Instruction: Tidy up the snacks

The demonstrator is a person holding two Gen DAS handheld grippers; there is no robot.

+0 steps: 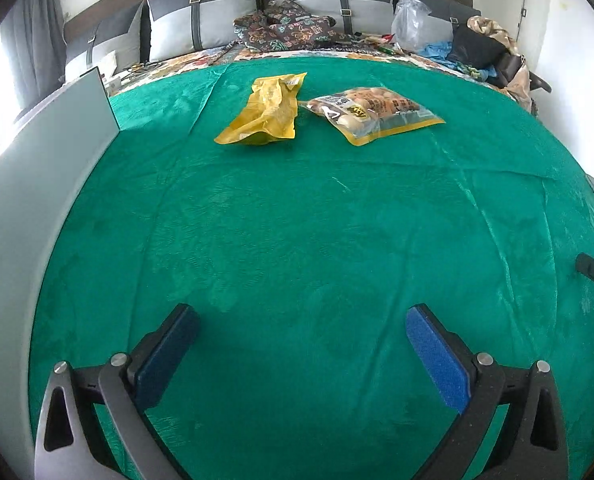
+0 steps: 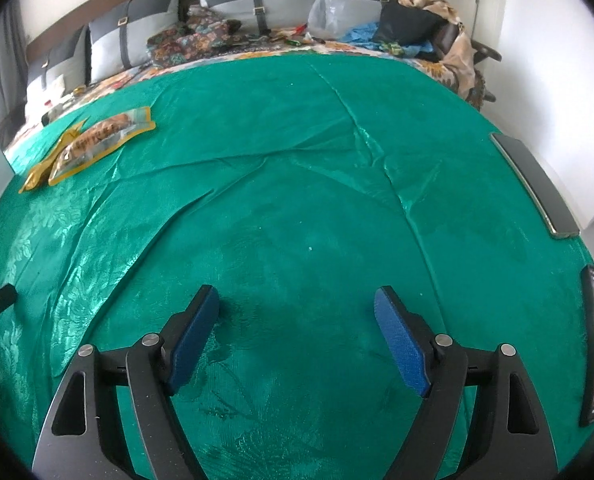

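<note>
both grippers gape empty over green cloth (image 1: 297,240), snack bags (image 1: 265,110) well apart.

Emerald green cloth (image 1: 297,220) with a faint woven floral sheen fills the middle of the frame. Upper centre, a plain mustard-yellow snack bag (image 1: 263,110), and right of it a clear packet (image 1: 373,114) edged in yellow showing pale beige rounds. Two-tone grey cushions (image 1: 201,20) along the top, a dark floral fabric (image 1: 285,26) between them. Bottom, left tongs (image 1: 301,354) with blue pads (image 1: 437,360) on black arms.
</note>
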